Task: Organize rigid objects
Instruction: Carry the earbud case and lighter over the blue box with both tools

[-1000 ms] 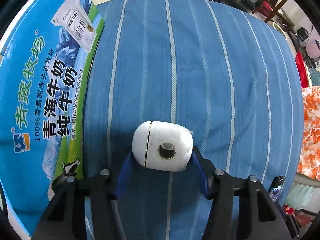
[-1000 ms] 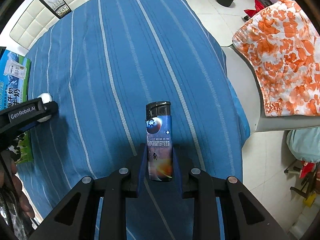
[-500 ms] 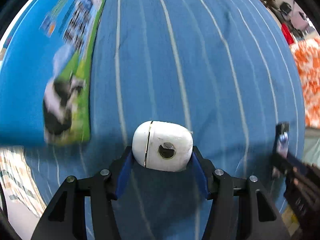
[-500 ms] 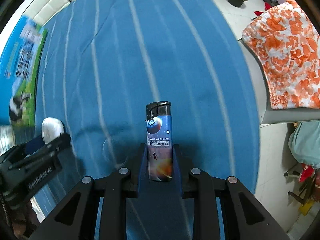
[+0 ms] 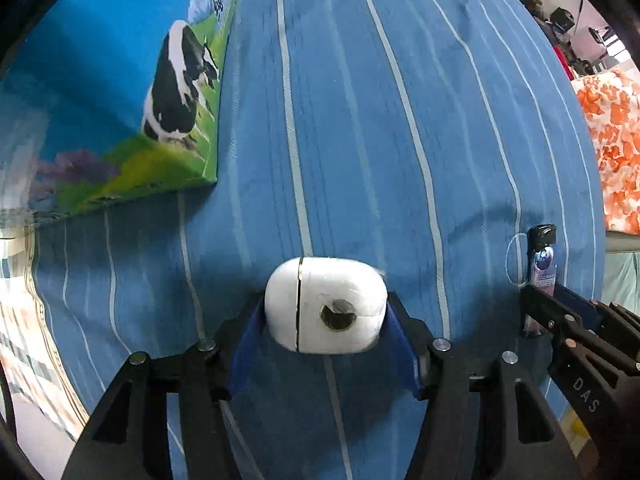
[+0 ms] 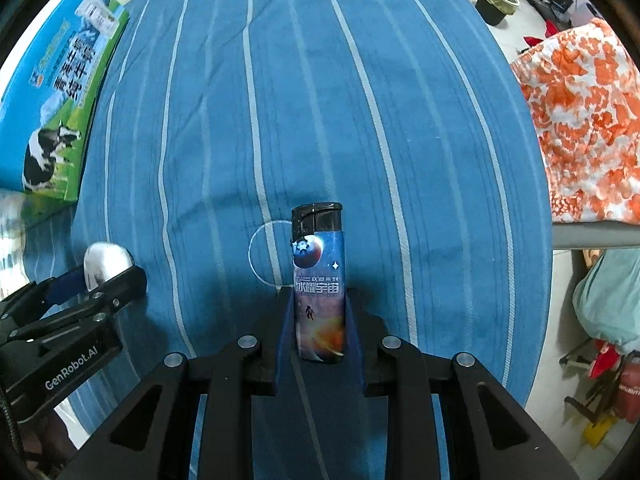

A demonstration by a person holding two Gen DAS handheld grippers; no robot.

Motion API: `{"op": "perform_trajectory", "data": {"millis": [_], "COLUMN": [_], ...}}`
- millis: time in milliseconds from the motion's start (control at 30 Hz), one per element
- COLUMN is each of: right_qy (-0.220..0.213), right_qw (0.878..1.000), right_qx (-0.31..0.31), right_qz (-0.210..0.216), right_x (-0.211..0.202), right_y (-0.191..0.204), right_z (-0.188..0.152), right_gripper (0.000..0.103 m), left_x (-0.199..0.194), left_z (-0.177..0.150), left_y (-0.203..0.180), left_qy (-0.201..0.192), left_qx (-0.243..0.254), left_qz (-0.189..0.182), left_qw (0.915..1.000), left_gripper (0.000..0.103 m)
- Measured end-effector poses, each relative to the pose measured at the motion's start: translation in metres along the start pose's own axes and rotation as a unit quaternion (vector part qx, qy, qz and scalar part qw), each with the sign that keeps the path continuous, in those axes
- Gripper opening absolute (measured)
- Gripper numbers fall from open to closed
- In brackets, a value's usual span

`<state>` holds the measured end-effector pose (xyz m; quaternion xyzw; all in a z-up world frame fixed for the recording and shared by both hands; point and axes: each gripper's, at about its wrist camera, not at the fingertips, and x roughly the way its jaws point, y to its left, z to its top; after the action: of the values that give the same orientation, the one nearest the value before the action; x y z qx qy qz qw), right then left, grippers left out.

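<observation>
left wrist view: white case (image 5: 326,310) between the blue pads of the left gripper (image 5: 325,334), jaws just easing wider, pads still against the case ends. blue striped cloth (image 5: 360,120) beneath. milk box (image 5: 120,92) upper left, cow print close up. right gripper (image 5: 538,304) at the right edge with the lighter (image 5: 543,264); chalk ring (image 5: 514,260) just beside it.

right wrist view: lighter upright, clamped in the right gripper's closed jaws, over the ring. left gripper at lower left. only here: bin (image 6: 498,0) far right, orange-print fabric (image 6: 580,120), box lettering.
</observation>
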<state>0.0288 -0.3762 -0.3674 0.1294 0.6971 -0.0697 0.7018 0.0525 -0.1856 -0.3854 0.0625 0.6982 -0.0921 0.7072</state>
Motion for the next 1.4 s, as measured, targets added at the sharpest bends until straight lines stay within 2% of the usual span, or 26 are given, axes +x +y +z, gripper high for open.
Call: {"op": "perform_trajectory", "data": {"millis": [100, 300, 500, 733, 1100, 1400], "right_qy": [0.0, -0.003, -0.011, -0.042, -0.123, -0.166], "right_qw": [1.0, 1.0, 1.0, 0.999, 0.991, 0.981], "right_qx": [0.004, 0.013, 0.022, 0.015, -0.01, -0.041], "right_qz": [0.001, 0.006, 0.011, 0.014, 0.051, 0.095], "right_x": [0.0, 0.002, -0.002, -0.037, -0.143, -0.202], "right_y": [-0.001, -0.011, -0.024, -0.02, 0.034, 0.109], "right_z": [0.001, 0.005, 0.0, -0.004, -0.004, -0.001], "right_gripper": [0.027, 0.027, 0.027, 0.027, 0.027, 0.027], "left_x": [-0.004, -0.009, -0.023, -0.054, -0.153, -0.221], "left_z": [0.002, 0.001, 0.003, -0.001, 0.004, 0.006], "left_y": [0.003, -0.036, -0.052, -0.06, -0.043, 0.023], "left_qy": [-0.003, -0.009, -0.019, -0.044, -0.13, -0.187], "left_qx": [0.003, 0.005, 0.012, 0.024, 0.037, 0.013], "left_qz": [0.004, 0.011, 0.012, 0.004, -0.008, -0.009], "left_qw": [1.0, 0.9999, 0.9997, 0.9987, 0.9908, 0.9822], "left_gripper": [0.057, 0.054, 0.054, 0.054, 0.054, 0.054]}}
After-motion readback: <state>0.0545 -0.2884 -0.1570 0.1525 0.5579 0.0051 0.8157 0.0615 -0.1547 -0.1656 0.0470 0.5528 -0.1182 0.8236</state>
